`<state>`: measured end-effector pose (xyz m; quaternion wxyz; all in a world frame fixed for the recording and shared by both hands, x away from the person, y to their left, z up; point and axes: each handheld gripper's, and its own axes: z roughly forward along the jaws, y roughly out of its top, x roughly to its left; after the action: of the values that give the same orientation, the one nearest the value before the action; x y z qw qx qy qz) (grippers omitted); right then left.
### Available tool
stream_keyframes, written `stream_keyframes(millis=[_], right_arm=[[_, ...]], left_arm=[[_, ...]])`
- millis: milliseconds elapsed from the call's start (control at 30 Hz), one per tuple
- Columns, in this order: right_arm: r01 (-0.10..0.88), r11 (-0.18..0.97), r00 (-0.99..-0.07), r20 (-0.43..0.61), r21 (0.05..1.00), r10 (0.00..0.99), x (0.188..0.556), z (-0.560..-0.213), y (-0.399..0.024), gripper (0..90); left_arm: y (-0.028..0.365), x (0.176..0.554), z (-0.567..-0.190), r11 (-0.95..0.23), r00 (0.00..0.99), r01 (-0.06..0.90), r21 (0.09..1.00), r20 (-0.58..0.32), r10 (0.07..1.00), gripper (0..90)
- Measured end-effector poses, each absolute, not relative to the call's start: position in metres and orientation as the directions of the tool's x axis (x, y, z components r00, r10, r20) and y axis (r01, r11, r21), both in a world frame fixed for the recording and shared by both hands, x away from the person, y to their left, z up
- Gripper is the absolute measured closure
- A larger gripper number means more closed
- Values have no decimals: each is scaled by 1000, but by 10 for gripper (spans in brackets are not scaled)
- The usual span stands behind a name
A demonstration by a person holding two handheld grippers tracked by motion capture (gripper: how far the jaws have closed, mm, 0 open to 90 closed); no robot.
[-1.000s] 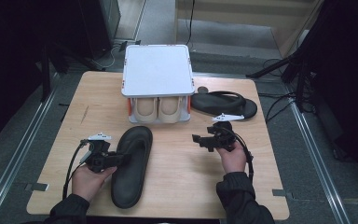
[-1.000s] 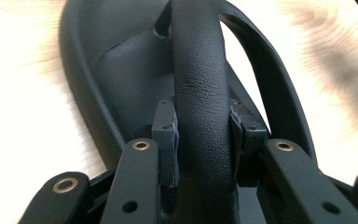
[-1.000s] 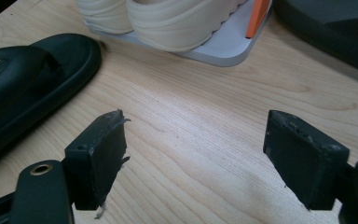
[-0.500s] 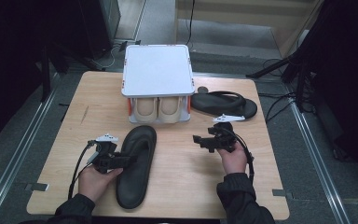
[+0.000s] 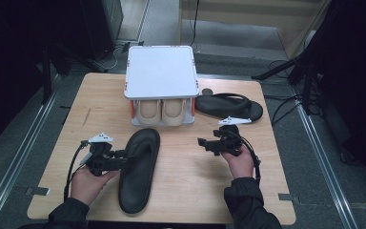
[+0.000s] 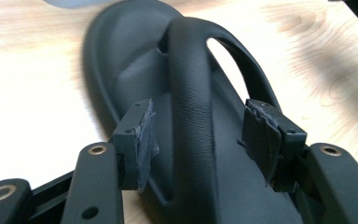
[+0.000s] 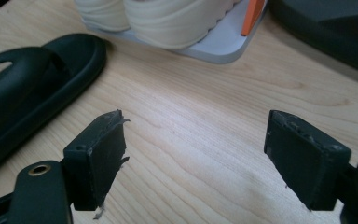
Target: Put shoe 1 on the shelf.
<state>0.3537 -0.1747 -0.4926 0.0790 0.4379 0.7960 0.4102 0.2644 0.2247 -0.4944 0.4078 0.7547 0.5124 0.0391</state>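
Apparently the work is putting footwear away in the white shoe rack [image 5: 160, 71], and it looks roughly half done: a pair of cream shoes [image 5: 162, 110] already sits on the rack's lower shelf, while two black sandals are not yet stowed. The nearer sandal [image 5: 139, 167] lies flat on the worktop [image 5: 190, 191] just in front of the rack, toe towards it; the other sandal [image 5: 228, 105] lies just beside the rack's right side. The left tool [image 5: 124, 160] has just been opening its jaws, which now stand apart on either side of the nearer sandal's strap [image 6: 193, 116] without pressing it. The right tool [image 5: 205, 143] waits wide and empty in front of the rack, to its right. The sandal is matte black, moulded, with a thick arched strap and a contoured footbed.
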Motion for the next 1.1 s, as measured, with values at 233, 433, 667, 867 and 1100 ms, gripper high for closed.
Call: stream_keyframes(millis=[233,433,667,867,1100], right_arm=[[643,250,-571,235,723,787,354,-490,-179,201],[641,165,-577,329,749,747,354,-479,-191,118],[640,143,-525,294,755,798,359,-481,-203,146],[607,142,-522,258,782,813,359,-482,-208,453],[606,165,-525,235,778,818,356,-484,-210,738]], left_arm=[[239,271,-493,-144,470,741,656,-354,809,429],[242,275,-495,-155,478,740,655,-350,806,423],[244,277,-495,-156,481,734,661,-344,806,423],[249,278,-495,-144,479,724,675,-341,809,423],[252,280,-498,-145,476,736,661,-354,805,416]])
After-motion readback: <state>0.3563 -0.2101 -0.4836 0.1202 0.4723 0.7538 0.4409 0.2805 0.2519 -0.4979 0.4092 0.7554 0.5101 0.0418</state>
